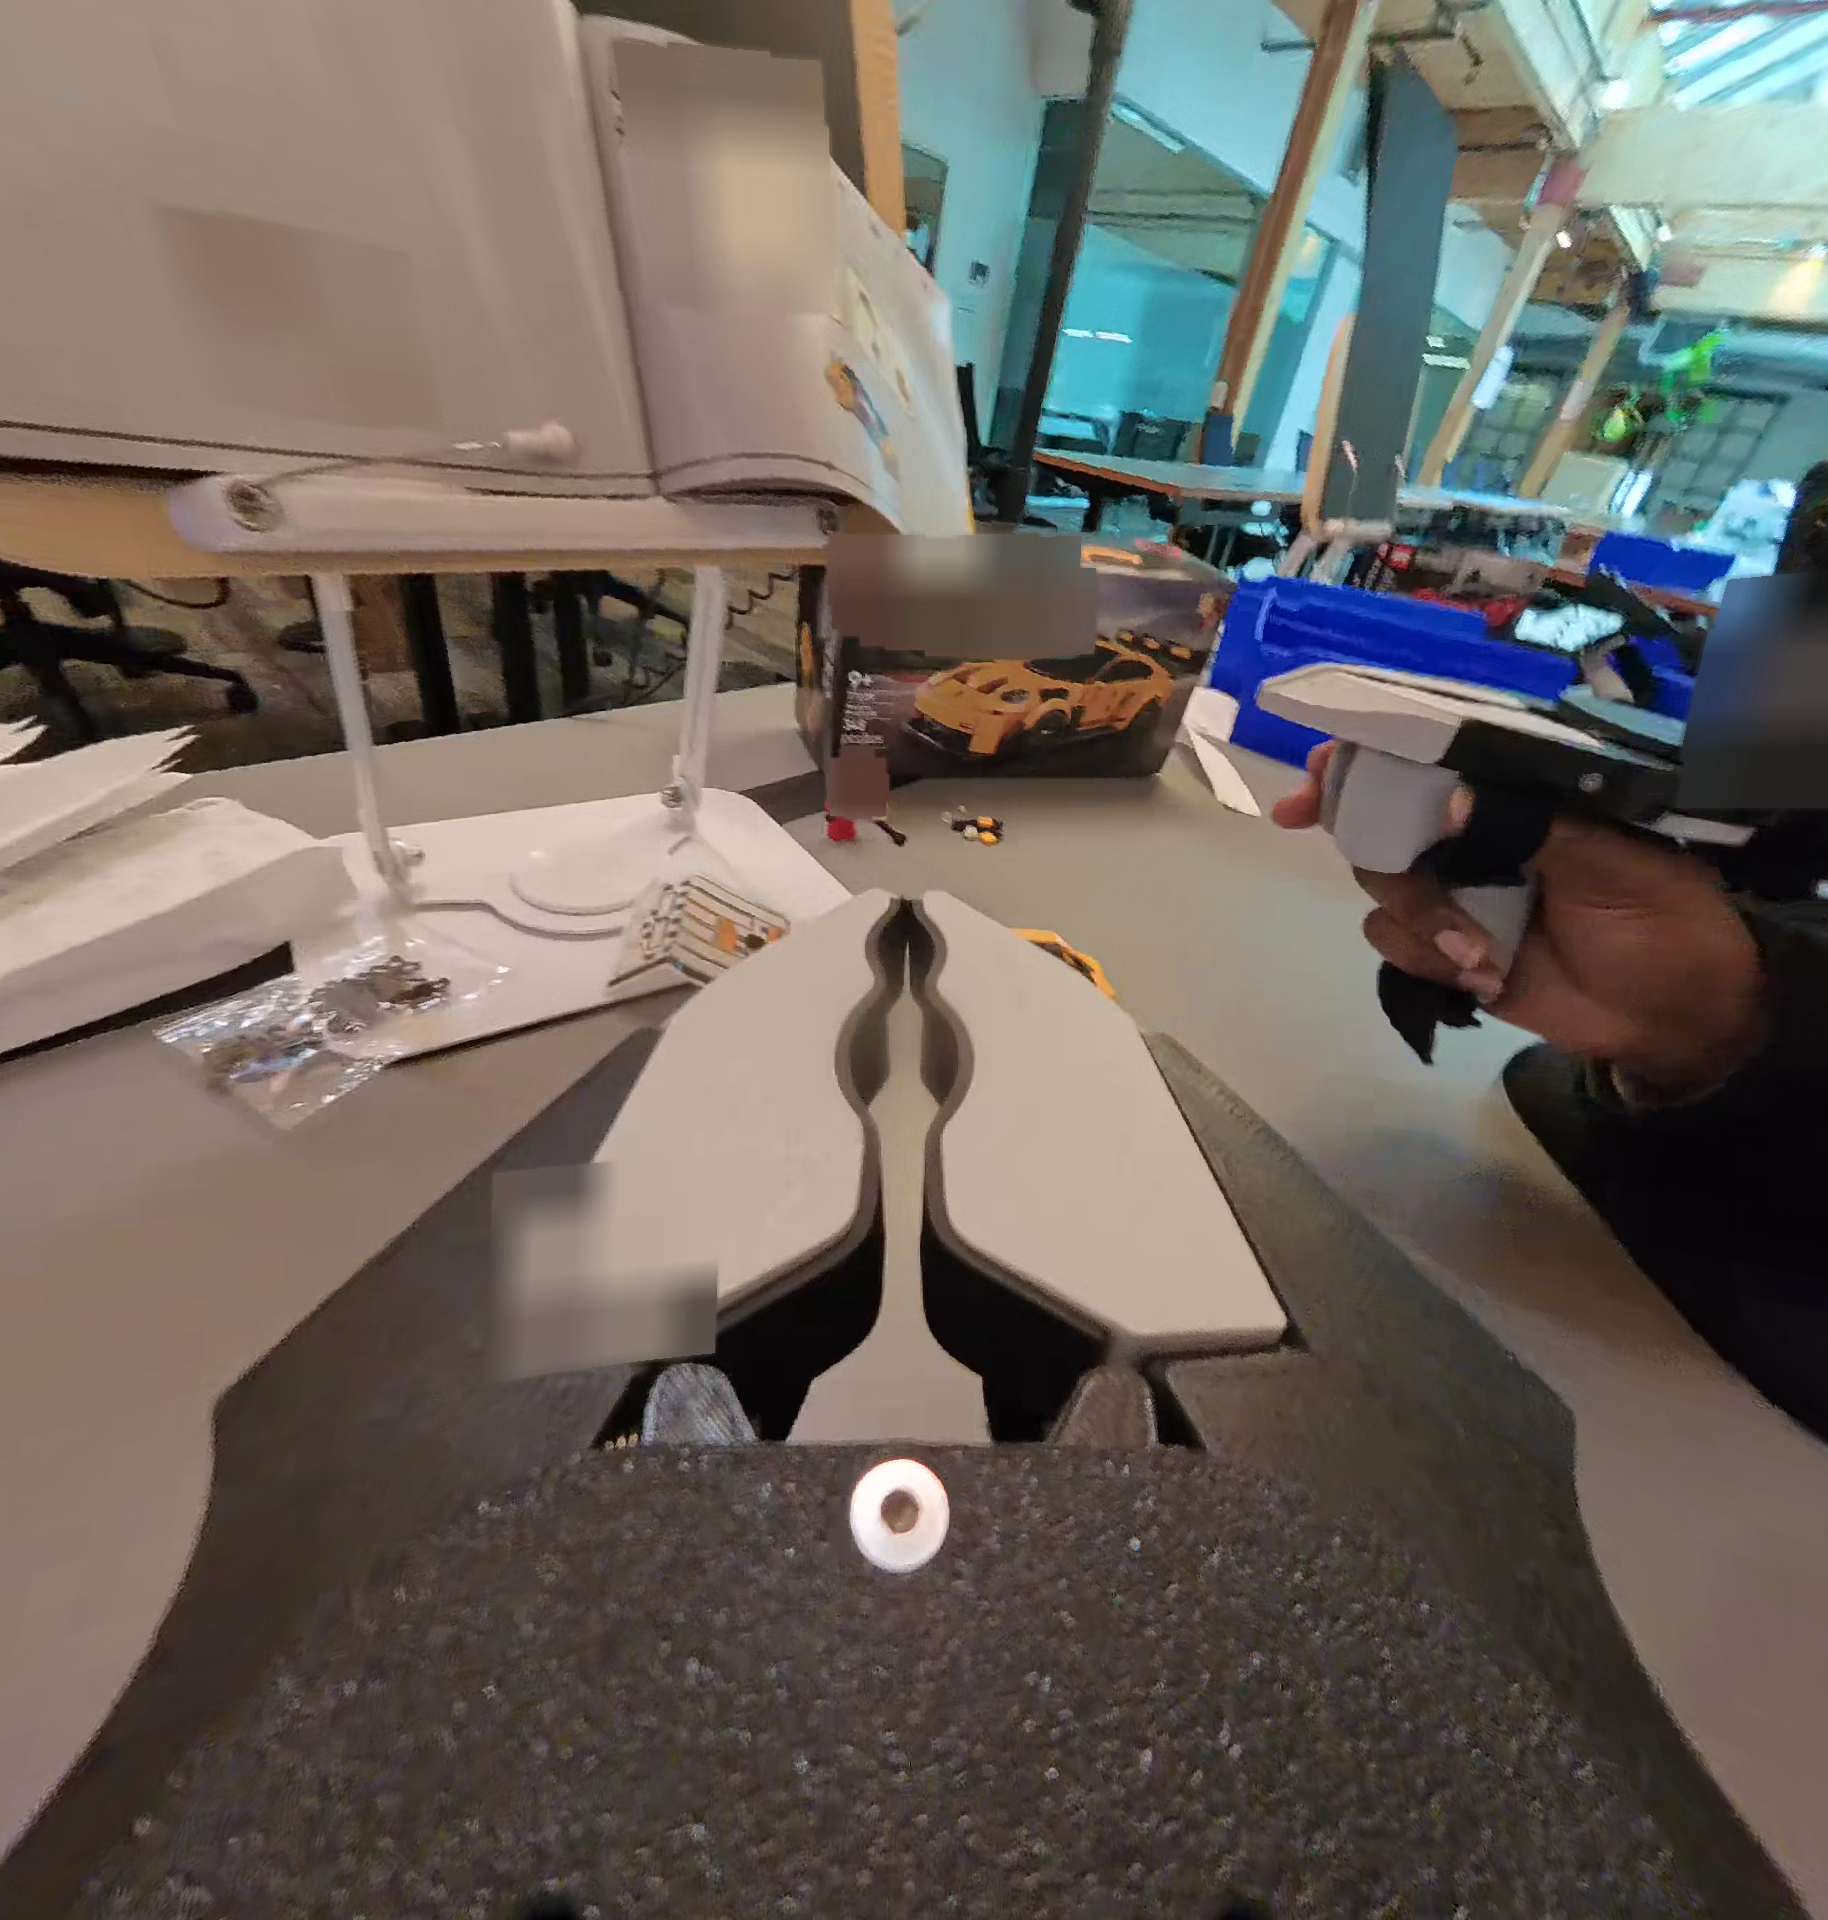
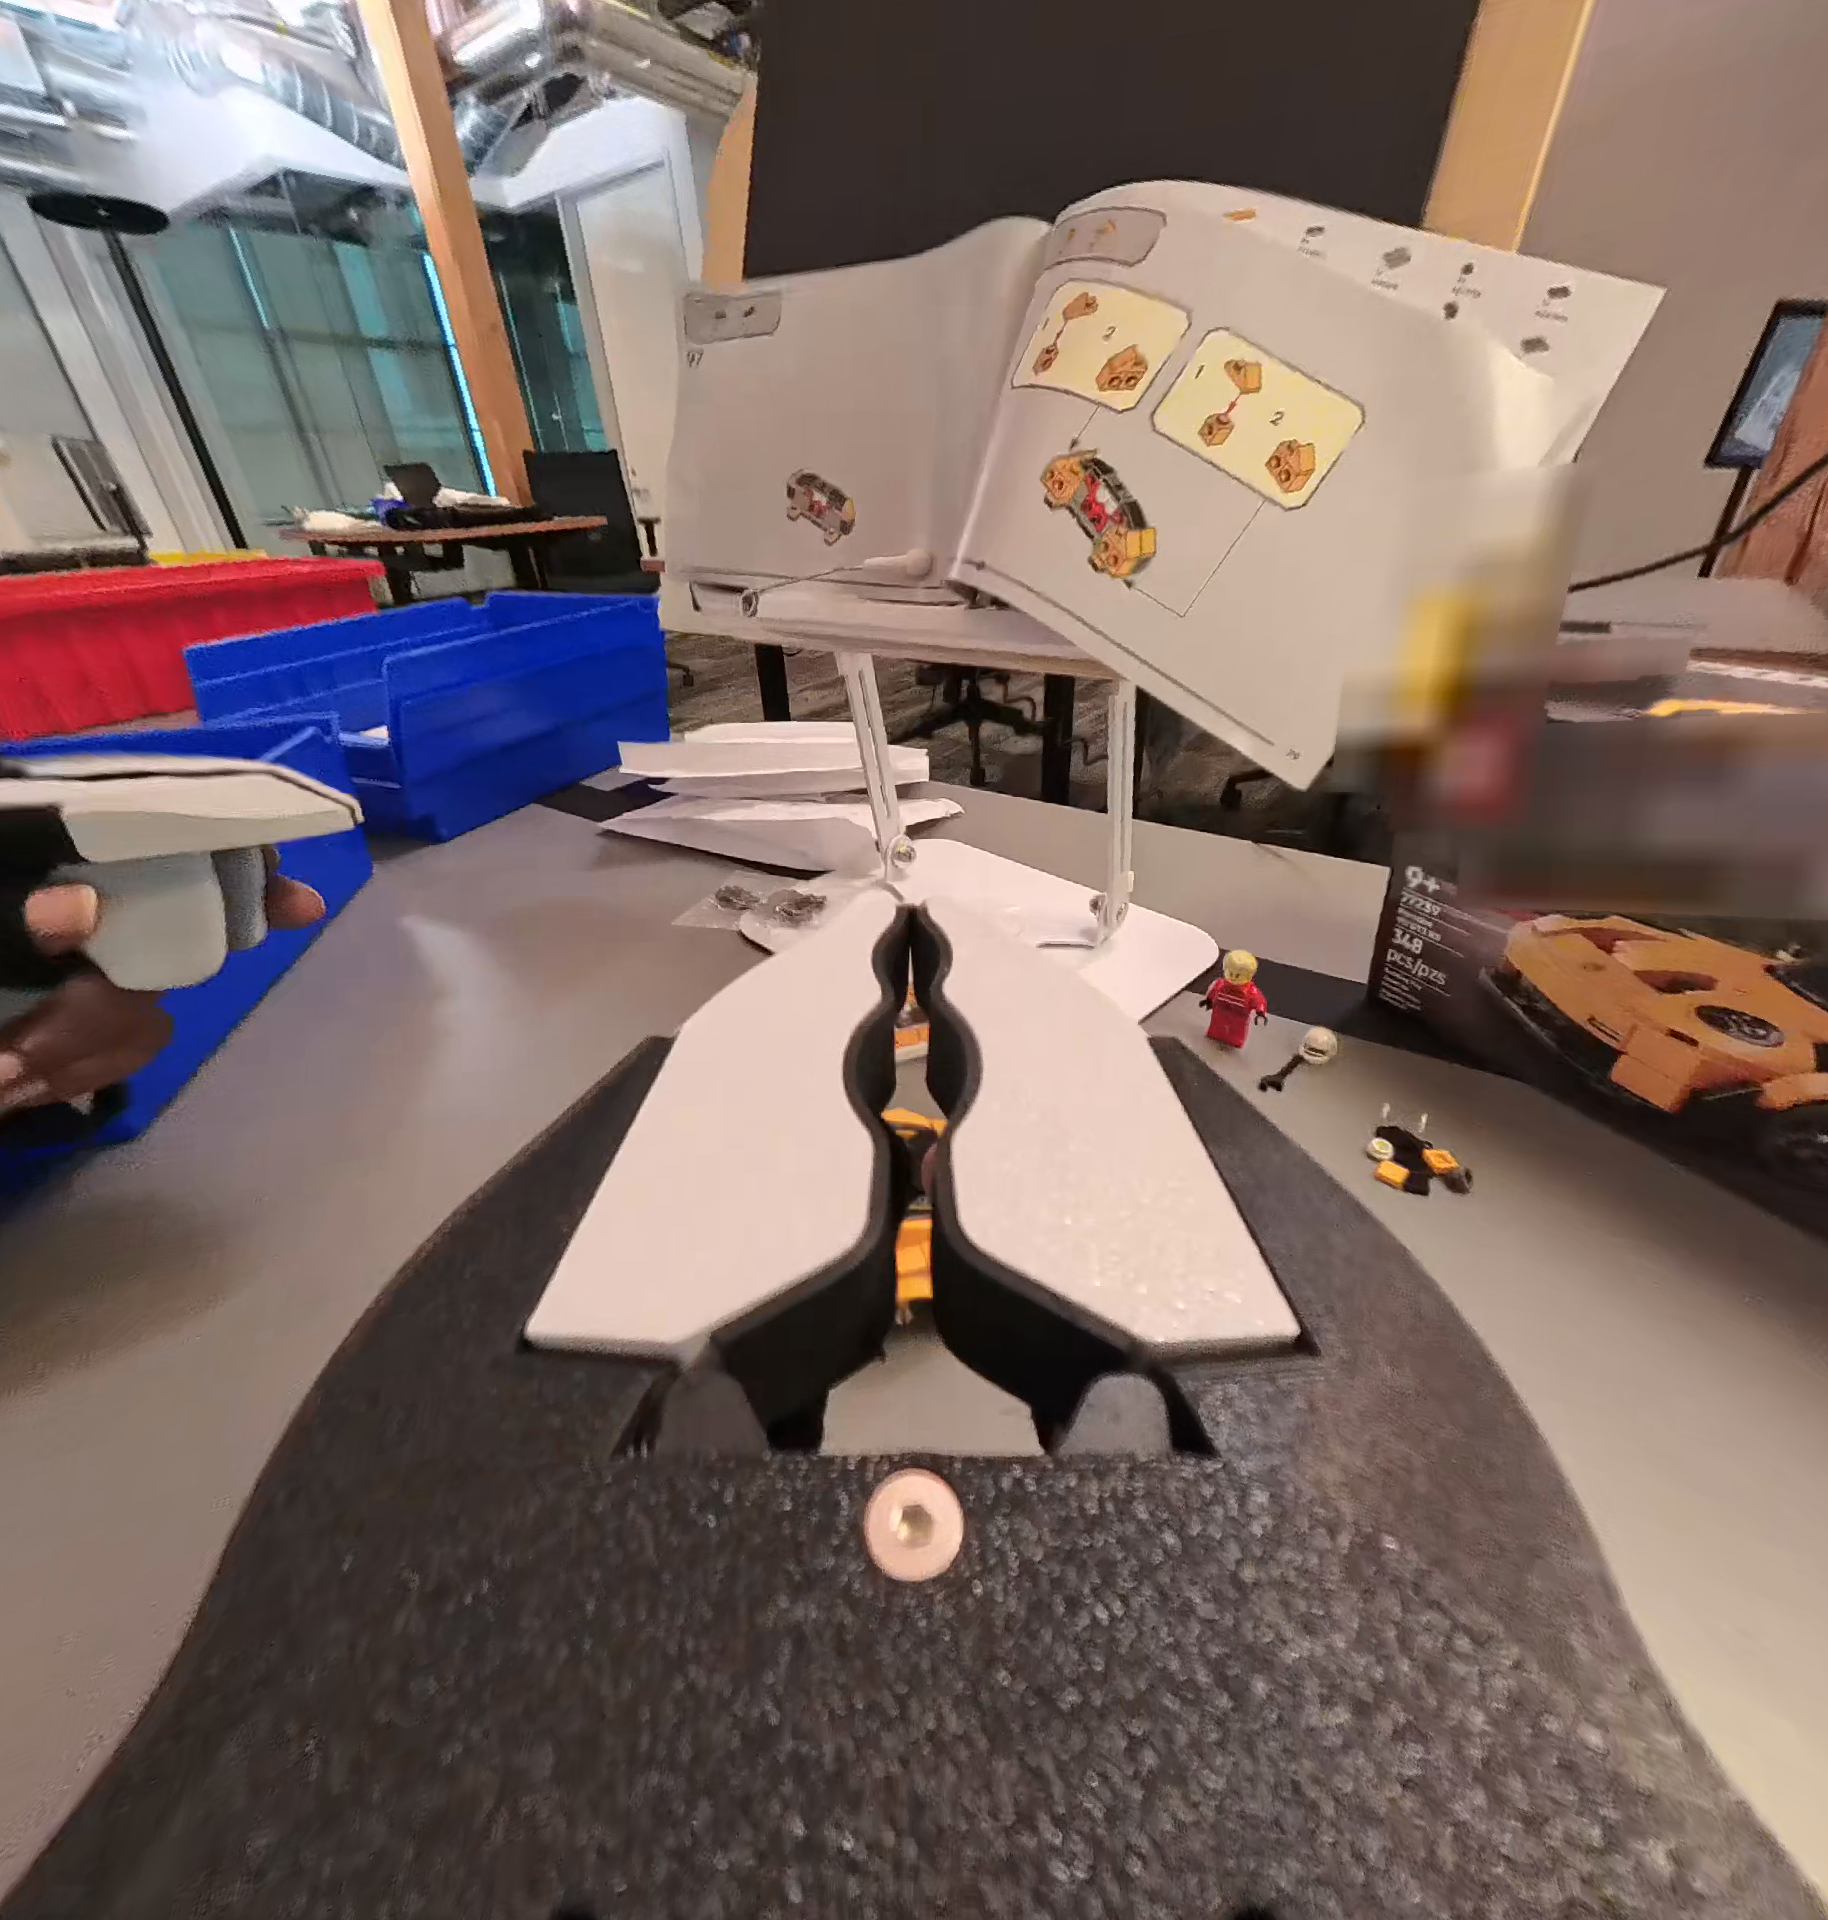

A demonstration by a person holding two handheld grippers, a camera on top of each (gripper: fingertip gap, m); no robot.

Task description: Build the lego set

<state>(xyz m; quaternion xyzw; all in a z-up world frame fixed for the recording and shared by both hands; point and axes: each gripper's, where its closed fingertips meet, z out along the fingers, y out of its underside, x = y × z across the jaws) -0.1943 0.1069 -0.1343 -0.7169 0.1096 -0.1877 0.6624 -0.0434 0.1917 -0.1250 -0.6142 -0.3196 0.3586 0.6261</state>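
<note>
partly hidden orange lego car (image 2: 912, 1252)

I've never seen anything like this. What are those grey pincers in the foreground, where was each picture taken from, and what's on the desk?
No robot here: a person holds a hand tool with a two-fingered claw in each hand, and a camera on each tool looks forward along its fingers. One picture is from the left claw, the other from the right claw; each also shows the other tool off to the side, gripped by a hand. Both claws are closed and neither seems to hold anything.

On the grey table stands a white stand carrying an open instruction booklet. Nearby are the toy car's box, a small red figure, a few loose orange and black bricks and blue bins. An orange build lies under the right claw, mostly hidden.
</note>
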